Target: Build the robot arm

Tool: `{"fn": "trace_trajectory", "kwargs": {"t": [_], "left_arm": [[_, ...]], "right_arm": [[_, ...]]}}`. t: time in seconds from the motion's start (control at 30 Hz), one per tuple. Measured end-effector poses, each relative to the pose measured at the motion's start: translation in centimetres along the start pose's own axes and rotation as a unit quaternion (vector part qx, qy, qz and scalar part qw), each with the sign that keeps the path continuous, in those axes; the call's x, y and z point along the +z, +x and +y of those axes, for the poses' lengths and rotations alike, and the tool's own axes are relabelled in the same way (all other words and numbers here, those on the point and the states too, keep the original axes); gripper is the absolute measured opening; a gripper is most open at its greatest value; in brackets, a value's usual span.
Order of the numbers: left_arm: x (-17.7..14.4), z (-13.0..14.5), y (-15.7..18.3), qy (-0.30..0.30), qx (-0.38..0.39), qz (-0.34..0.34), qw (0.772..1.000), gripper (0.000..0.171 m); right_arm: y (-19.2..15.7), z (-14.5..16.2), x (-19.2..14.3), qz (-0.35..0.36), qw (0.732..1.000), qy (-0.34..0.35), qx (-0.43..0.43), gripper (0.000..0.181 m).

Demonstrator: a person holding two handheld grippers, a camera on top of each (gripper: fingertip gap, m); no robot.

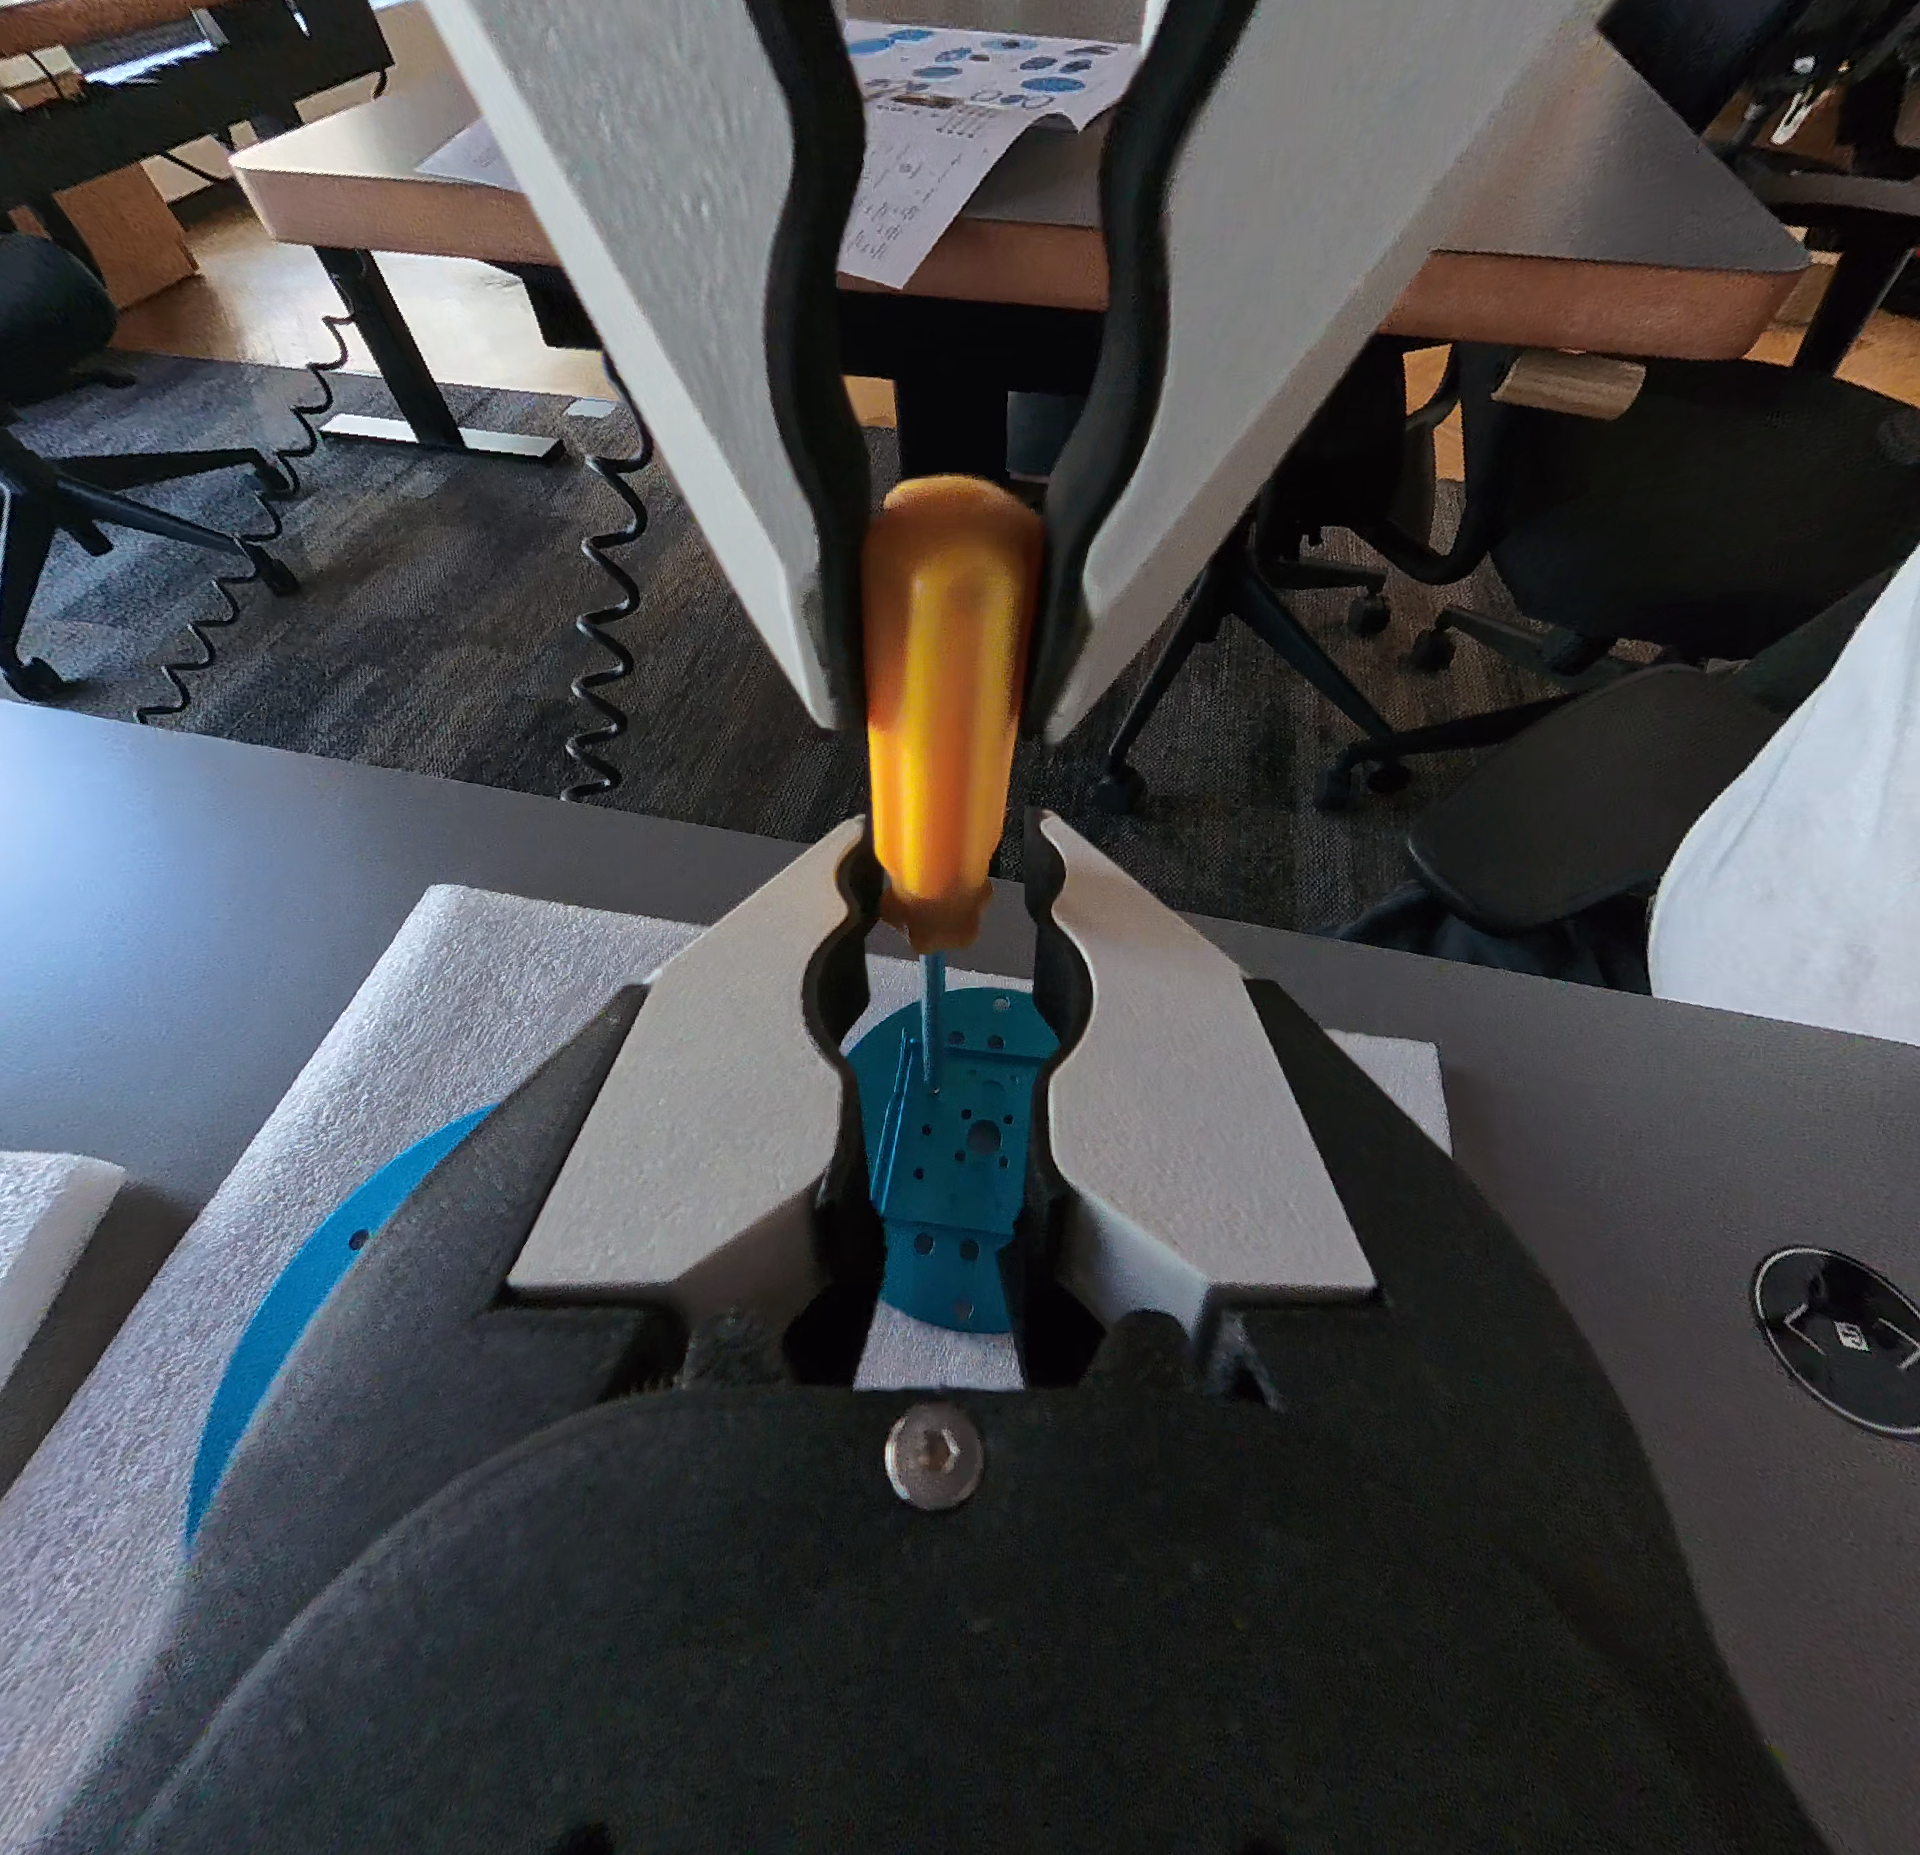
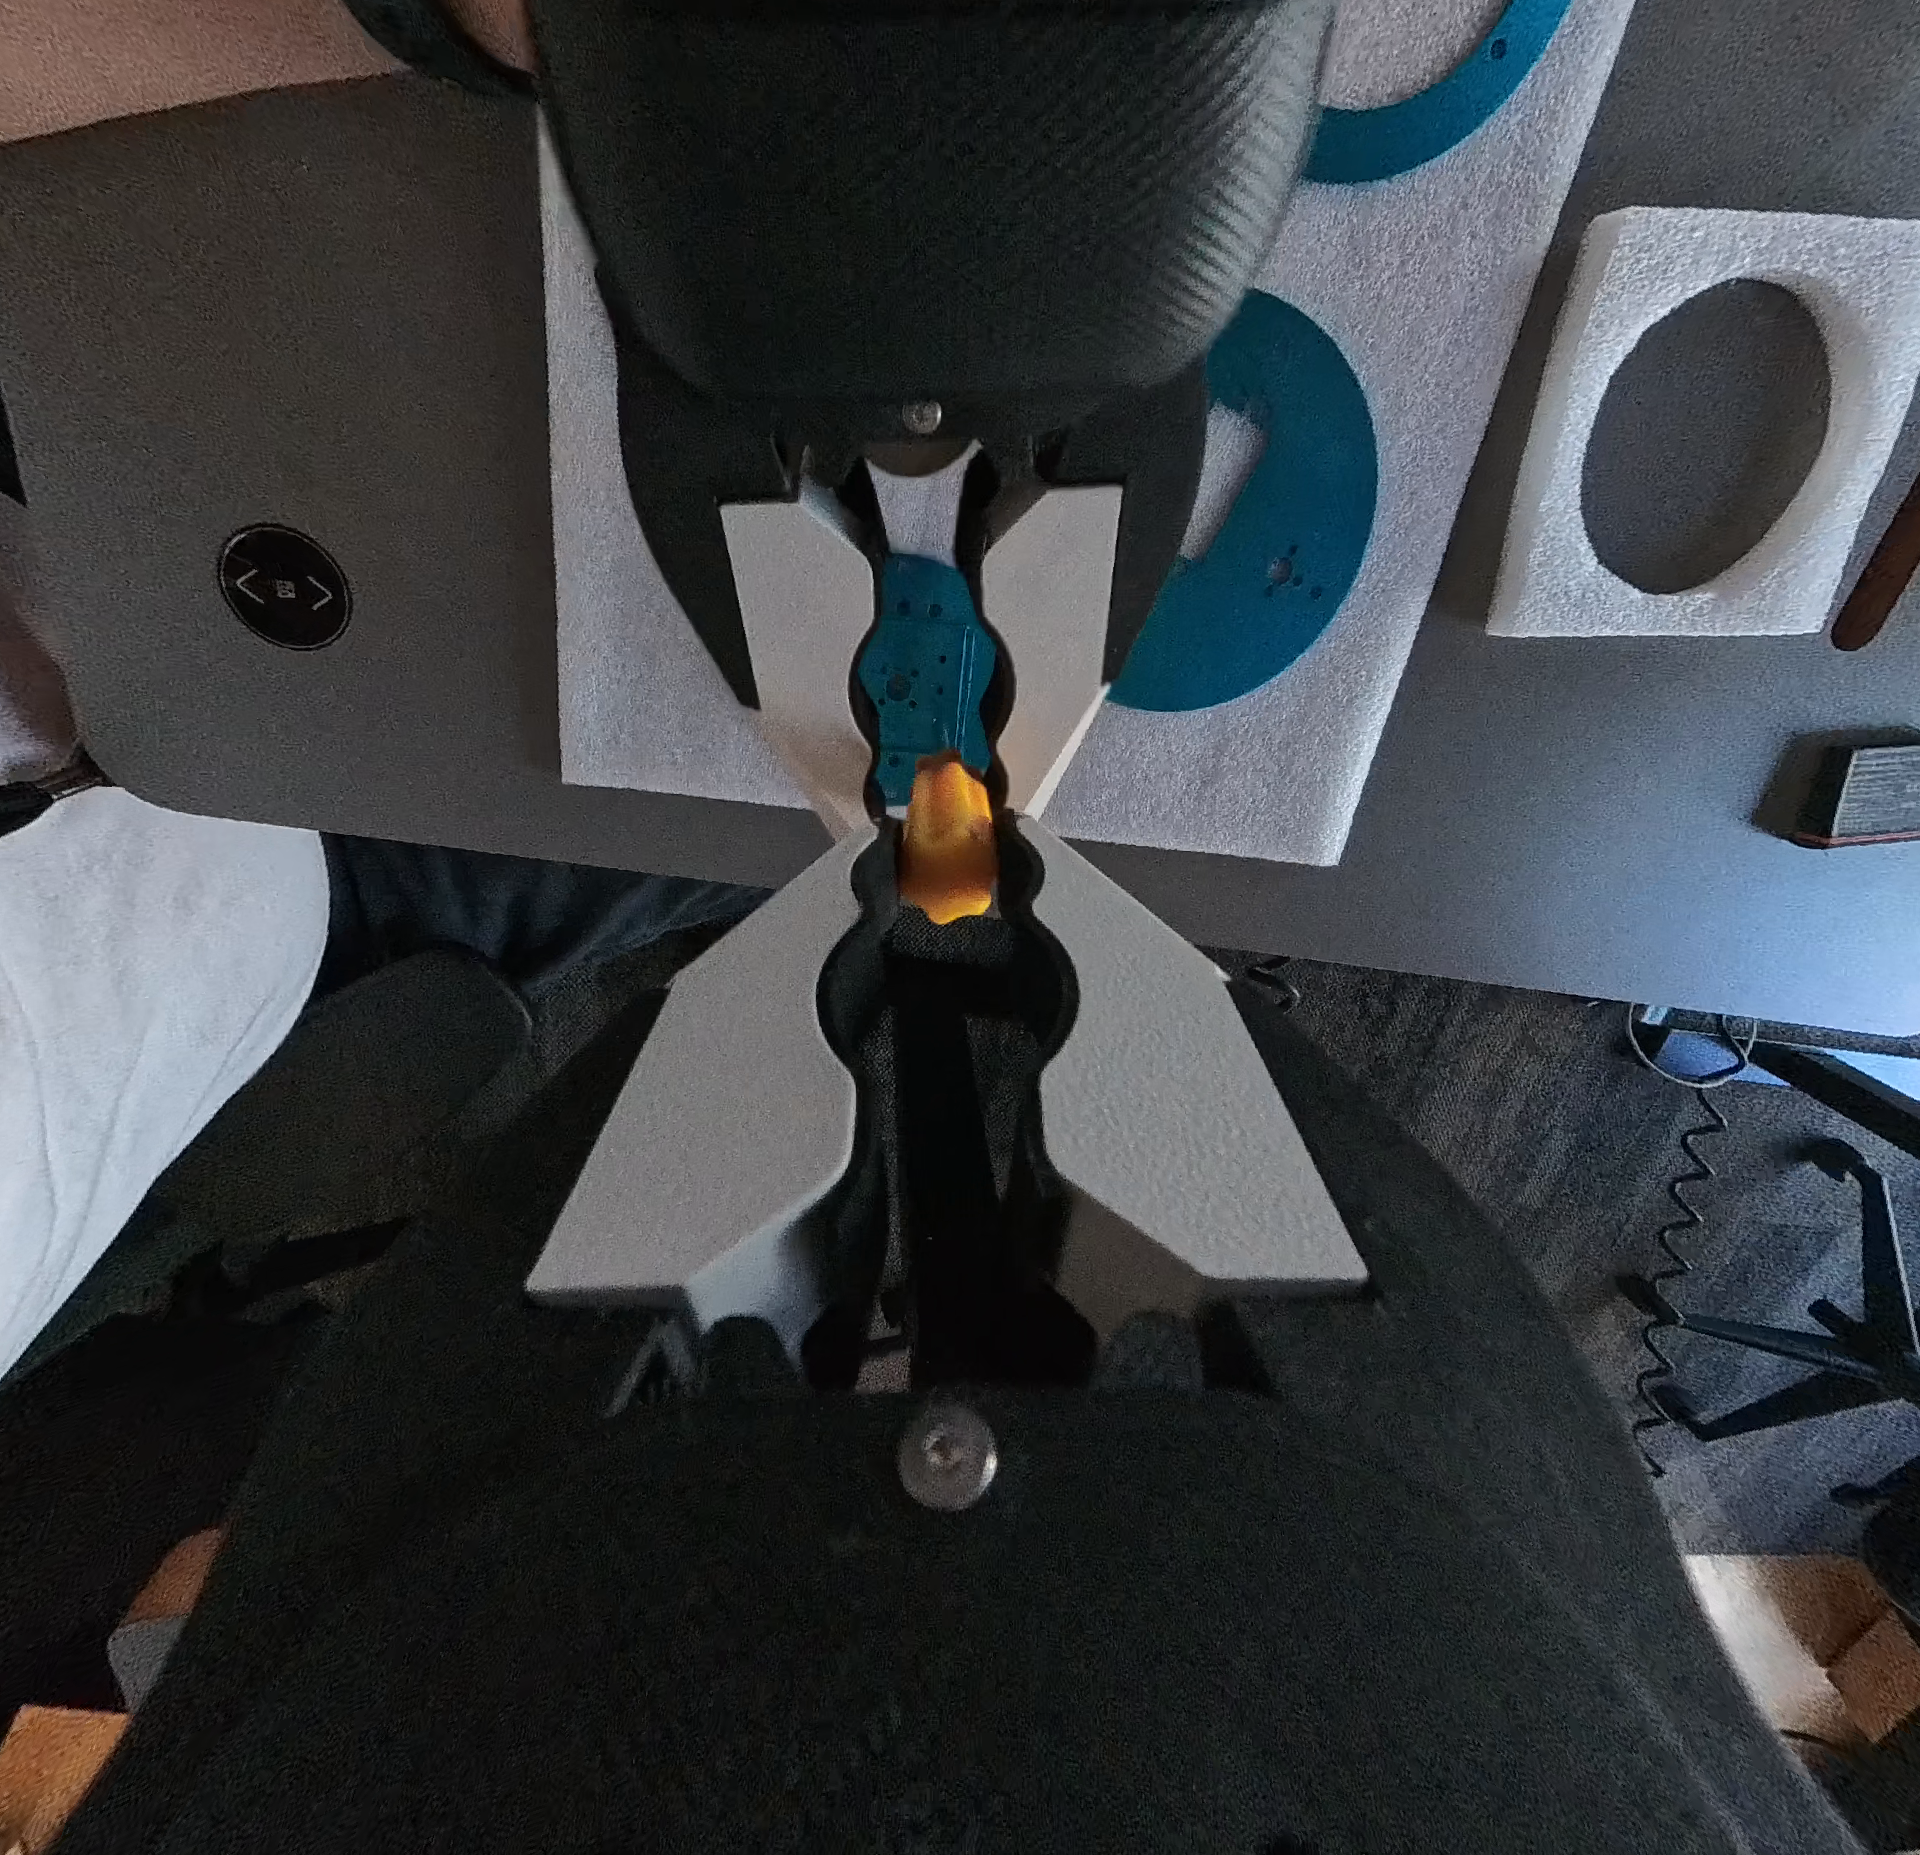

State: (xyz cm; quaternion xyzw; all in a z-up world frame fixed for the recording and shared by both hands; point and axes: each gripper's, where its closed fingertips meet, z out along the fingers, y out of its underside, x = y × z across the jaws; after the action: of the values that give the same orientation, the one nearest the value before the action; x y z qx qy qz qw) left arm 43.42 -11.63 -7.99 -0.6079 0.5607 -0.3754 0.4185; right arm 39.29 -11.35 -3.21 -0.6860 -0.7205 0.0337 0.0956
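My right gripper (image 2: 945, 839) is shut on the orange handle of a screwdriver (image 1: 951, 683) and holds it upright, tip down. It comes in from the top of the left wrist view (image 1: 940, 727). The thin shaft (image 1: 932, 1016) reaches down onto a blue perforated metal bracket (image 1: 961, 1151). My left gripper (image 1: 948, 839) is closed around this bracket, with its pads against the bracket's sides. The bracket stands on a blue round plate (image 1: 940, 1301) on white foam. In the right wrist view the bracket (image 2: 914, 662) sits between the left gripper's fingers (image 2: 790, 610).
A white foam sheet (image 1: 468, 1026) lies on the grey table (image 1: 208, 870) and carries blue ring-shaped parts (image 2: 1288, 517). A foam block with an oval cut-out (image 2: 1704, 434) and a small dark box (image 2: 1860, 792) lie beside it. A round black insert (image 1: 1839, 1338) sits in the tabletop. Office chairs stand beyond the table edge. The left gripper's tips are roughly 6 cm from the right gripper's. The blue round plate (image 1: 940, 1301) lies around 10 cm away from my left fingertips. My right wrist view (image 2: 913, 575) looks at it from another angle.
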Motion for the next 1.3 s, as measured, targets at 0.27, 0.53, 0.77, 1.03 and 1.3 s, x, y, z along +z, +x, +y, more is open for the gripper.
{"fn": "trace_trajectory", "kwargs": {"t": [0.27, 0.53, 0.77, 1.03, 1.3], "left_arm": [[-1.4, -0.6, -0.4, 0.023, -0.005, -0.004, 1.0, 0.027], [-2.7, -0.5, -0.8, 0.021, -0.02, -0.009, 1.0, 0.03], [-5.0, 2.1, -0.7, -0.054, -0.032, -0.049, 0.997, 0.026], [-3.0, 4.6, 0.6, -0.115, -0.007, -0.084, 0.99, 0.061], [-0.4, 7.1, 0.5, -0.171, 0.015, -0.057, 0.983, 0.055]], "right_arm": [[0.4, 0.1, -0.7, -0.007, 1.0, 0.005, 0.011, 0.018], [0.4, 0.7, -1.2, -0.021, 0.999, 0.024, 0.025, 0.018], [1.0, 1.5, -1.6, -0.047, 0.993, 0.087, 0.062, 0.018], [1.8, 3.0, -3.9, -0.043, 0.987, 0.132, 0.079, 0.018], [2.1, 5.1, -4.3, -0.042, 0.976, 0.188, 0.102, 0.018]]}}
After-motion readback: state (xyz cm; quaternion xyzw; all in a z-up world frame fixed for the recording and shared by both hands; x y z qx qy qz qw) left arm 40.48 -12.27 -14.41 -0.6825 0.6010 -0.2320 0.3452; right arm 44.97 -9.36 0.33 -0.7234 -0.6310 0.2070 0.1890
